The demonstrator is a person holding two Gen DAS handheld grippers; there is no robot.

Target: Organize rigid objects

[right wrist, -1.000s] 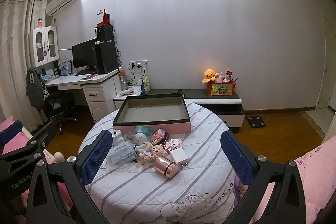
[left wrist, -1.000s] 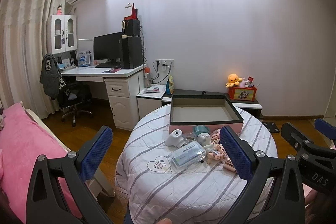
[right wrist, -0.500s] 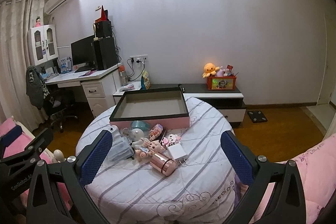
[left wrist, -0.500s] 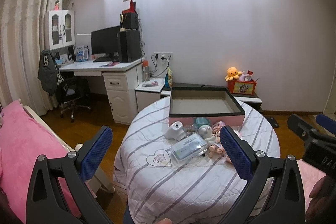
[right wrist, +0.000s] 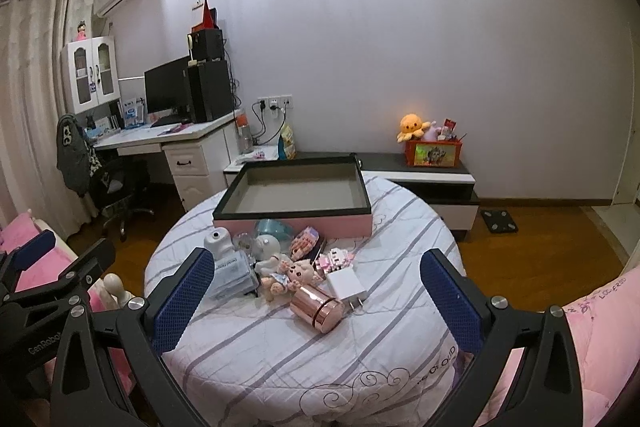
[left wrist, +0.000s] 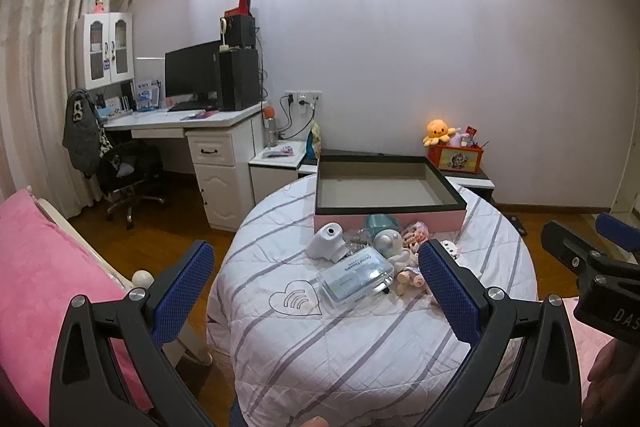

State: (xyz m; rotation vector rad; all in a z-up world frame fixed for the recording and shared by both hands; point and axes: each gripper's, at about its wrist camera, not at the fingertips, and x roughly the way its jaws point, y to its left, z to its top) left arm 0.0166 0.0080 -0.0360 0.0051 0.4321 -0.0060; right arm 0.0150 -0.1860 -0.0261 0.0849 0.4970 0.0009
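Left gripper (left wrist: pixel 312 297) black-framed, blue dimpled pads (left wrist: pixel 448 291), silver screws, right gripper (right wrist: pixel 316 301) seemingly identical

A round table (right wrist: pixel 280 347) stands in mid-room with a shallow box (right wrist: pixel 296 205) on its far side. Just before the box lies a cluster: a thermometer (left wrist: pixel 326 241) at the left, a plastic case (left wrist: pixel 356 277) nearer, dolls (right wrist: pixel 288 275) in the middle, a charger (right wrist: pixel 346 285) and a metal canister (right wrist: pixel 316 309) toward the right. Behind the table, a desk (left wrist: pixel 192 123) stands left and a low cabinet (right wrist: pixel 432 175) right.
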